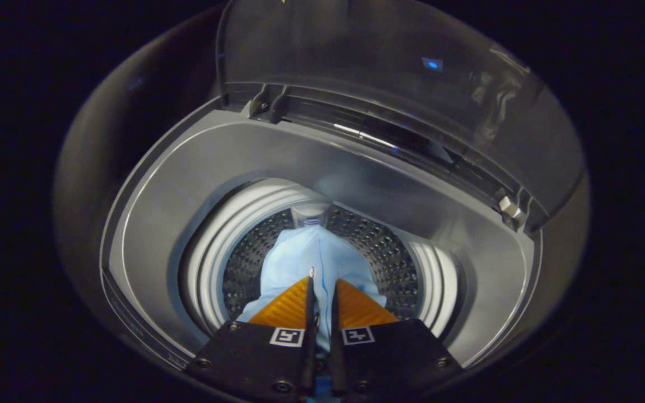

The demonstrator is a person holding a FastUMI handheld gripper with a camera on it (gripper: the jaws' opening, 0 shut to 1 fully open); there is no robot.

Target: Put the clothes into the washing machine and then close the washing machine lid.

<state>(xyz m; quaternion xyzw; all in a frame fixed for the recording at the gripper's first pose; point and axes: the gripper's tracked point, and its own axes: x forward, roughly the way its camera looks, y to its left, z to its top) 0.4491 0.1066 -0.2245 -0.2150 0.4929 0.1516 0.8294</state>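
Dark booth surroundings frame a top-loading washing machine (pixel 199 168), and I am looking straight down into its opening from my hand-held gripper (pixel 322 282). Taking the drum (pixel 378 252) as my landmark: a pale blue garment (pixel 300 257) hangs down inside it, draped over the perforated metal wall on the far side and reaching back to my fingers. Both fingers (pixel 286 308) are drawn nearly together with only a thin gap, and a fold of the blue cloth runs up through that gap, so I read the hand-held gripper as clenched on the garment. Around the drum sits a ribbed white ring (pixel 216 246), and around that the smooth grey top deck of the machine slopes outward. Beyond the drum, on the far side of the deck, the translucent lid (pixel 356 61) stands raised on its hinges (pixel 269 103), tilted back and open. A small blue light reflects on the lid's panel. Whether the cloth touches the drum floor I cannot tell.
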